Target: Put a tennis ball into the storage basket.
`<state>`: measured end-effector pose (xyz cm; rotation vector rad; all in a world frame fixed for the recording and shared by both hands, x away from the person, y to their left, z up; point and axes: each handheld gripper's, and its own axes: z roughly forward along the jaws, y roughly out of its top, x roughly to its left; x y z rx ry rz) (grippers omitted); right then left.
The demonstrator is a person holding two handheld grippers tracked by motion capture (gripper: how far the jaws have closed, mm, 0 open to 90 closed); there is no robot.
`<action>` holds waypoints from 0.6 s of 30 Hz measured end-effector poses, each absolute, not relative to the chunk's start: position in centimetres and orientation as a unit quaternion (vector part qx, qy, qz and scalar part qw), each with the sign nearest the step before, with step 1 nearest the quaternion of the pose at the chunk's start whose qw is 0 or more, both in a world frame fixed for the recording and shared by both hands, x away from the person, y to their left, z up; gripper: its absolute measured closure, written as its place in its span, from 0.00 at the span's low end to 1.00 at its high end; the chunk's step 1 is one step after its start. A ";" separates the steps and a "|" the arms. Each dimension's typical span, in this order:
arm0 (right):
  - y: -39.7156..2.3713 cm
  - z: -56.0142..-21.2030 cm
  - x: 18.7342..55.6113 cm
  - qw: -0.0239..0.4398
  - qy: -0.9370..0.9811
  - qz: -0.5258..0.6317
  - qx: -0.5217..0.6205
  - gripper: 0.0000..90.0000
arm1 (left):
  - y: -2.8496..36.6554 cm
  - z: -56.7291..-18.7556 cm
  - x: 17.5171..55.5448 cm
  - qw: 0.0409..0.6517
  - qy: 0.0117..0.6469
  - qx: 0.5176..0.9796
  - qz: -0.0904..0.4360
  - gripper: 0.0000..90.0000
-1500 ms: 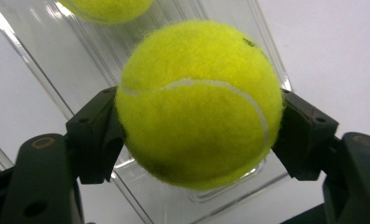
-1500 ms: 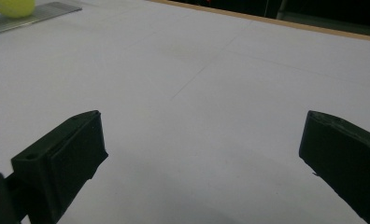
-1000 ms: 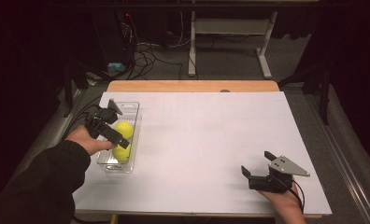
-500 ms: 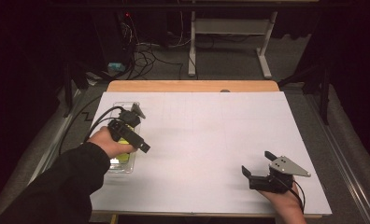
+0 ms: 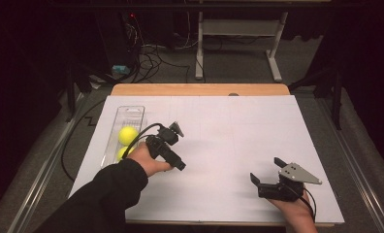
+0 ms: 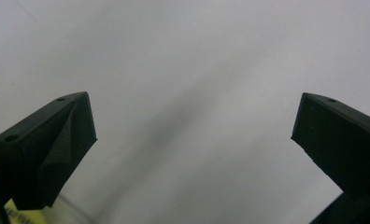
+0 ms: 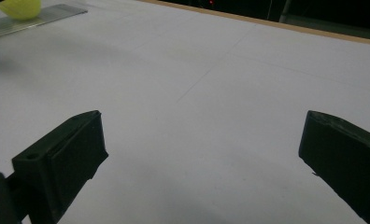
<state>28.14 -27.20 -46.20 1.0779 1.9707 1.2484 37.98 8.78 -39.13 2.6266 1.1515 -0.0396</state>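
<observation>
Where hand [image 5: 149, 162] overlaps clear tray [image 5: 127, 115], lower yellow ball [image 5: 122, 152] half-hidden.

yellow balls [image 5: 128, 135] in a clear tray [image 5: 132, 112]; white table [image 5: 229, 136]; black tools, seemingly matte

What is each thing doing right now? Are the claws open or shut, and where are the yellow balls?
Left claw: open, holding nothing, over the white table cover beside the tray.
Right claw: open, holding nothing, low over the cover near the front edge.
Clear tray: lying flat at the left of the table, holding both balls.
Far yellow ball: sitting in the tray.
Near yellow ball: in the tray, partly hidden by the hand.
</observation>
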 end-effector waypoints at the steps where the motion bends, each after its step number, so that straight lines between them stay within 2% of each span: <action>1: -27.2 -46.2 28.1 0.282 0.736 0.467 0.402 0.01 | 8.7 -39.5 37.9 0.144 0.399 0.905 -0.011 0.01; 6: -27.1 -46.2 28.1 0.282 0.737 0.466 0.400 0.01 | 8.6 -40.9 36.9 0.199 0.406 0.892 0.007 0.01; 12: -26.8 -46.3 28.1 0.280 0.737 0.469 0.397 0.01 | 9.4 -42.5 35.4 0.305 0.400 0.864 0.023 0.01; 18: -26.4 -46.1 27.8 0.275 0.734 0.482 0.391 0.01 | 10.6 -44.1 33.9 0.400 0.385 0.829 0.062 0.00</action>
